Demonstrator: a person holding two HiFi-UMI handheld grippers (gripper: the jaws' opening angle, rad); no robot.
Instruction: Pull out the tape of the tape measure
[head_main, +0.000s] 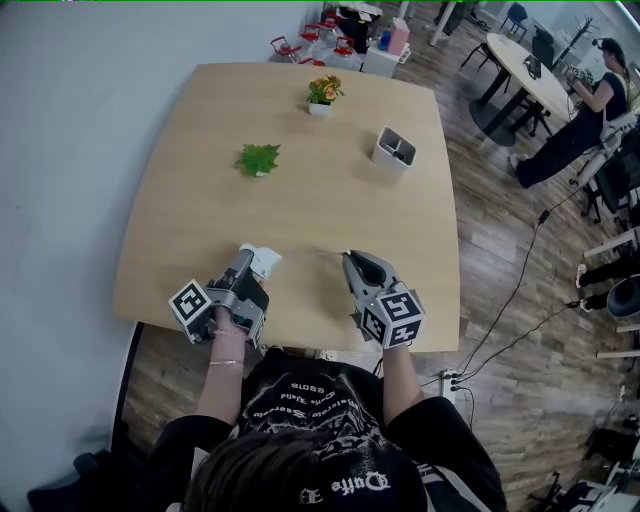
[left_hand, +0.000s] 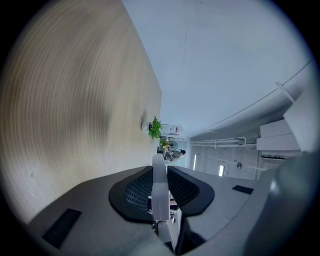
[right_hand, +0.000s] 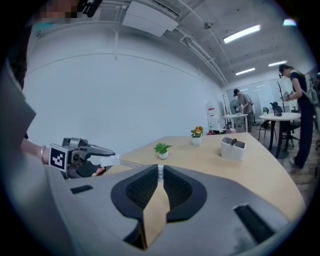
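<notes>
White tape measure case (head_main: 265, 262) clamped in left gripper (head_main: 247, 262) at near left of wooden table (head_main: 330, 210); tape (right_hand: 131, 164) tip pinched in right gripper (head_main: 347, 257), just right. Long axis left-right; likely pull rightward.

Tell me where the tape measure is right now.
Head view: the white tape measure sits clamped in the left gripper at the table's near edge, its tape stretched rightward to the right gripper's shut jaws.

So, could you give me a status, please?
Left gripper shut on tape measure case. Right gripper pinching tape end, short length out. Nothing in the way.
</notes>
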